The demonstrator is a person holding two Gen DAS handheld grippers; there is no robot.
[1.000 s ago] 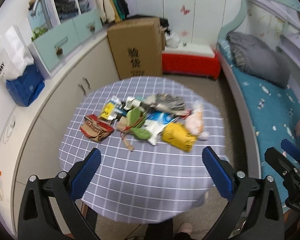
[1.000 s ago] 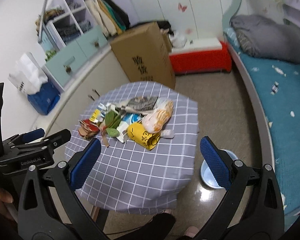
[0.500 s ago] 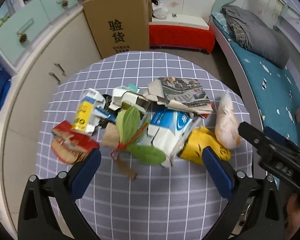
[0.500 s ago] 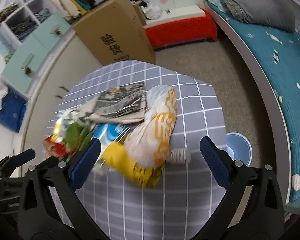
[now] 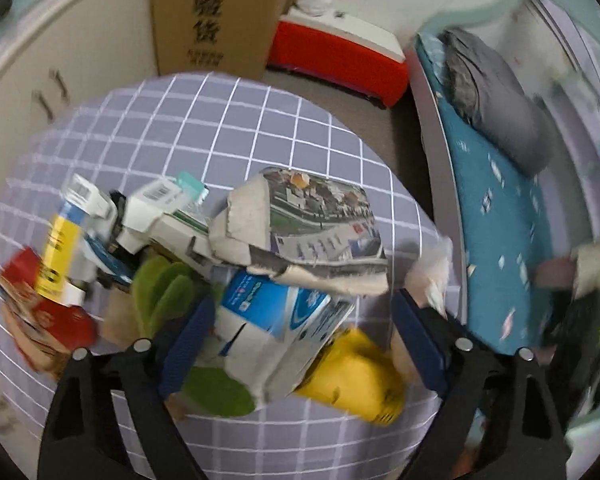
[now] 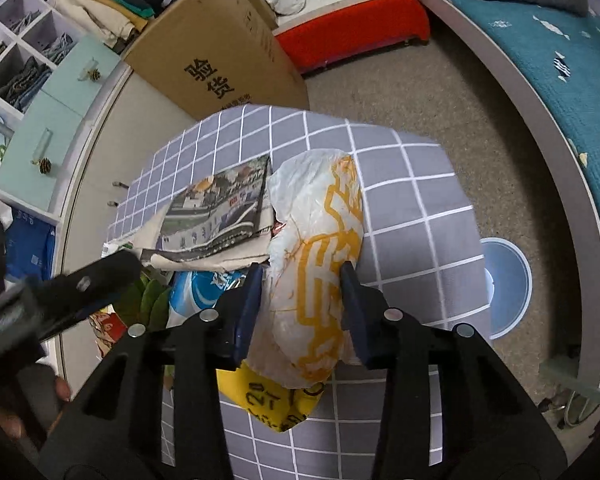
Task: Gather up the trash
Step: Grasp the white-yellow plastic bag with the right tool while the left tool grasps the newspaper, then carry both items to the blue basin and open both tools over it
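The left gripper [image 5: 300, 320], jaws spread and just narrowing, straddled the blue-and-white carton [image 5: 276, 316] in the trash pile on the checked table [image 5: 228, 120]. Rightward, the right gripper [image 6: 302, 304], jaws just closing, pinched the white-and-orange bag [image 6: 320, 256].

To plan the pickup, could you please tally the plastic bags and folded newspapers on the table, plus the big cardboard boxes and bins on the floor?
Plastic bags: 2 (white bag with orange print, yellow bag)
Folded newspapers: 1 (newspaper)
Big cardboard boxes: 1 (cardboard box)
Floor bins: 1 (blue bin)
Total: 5
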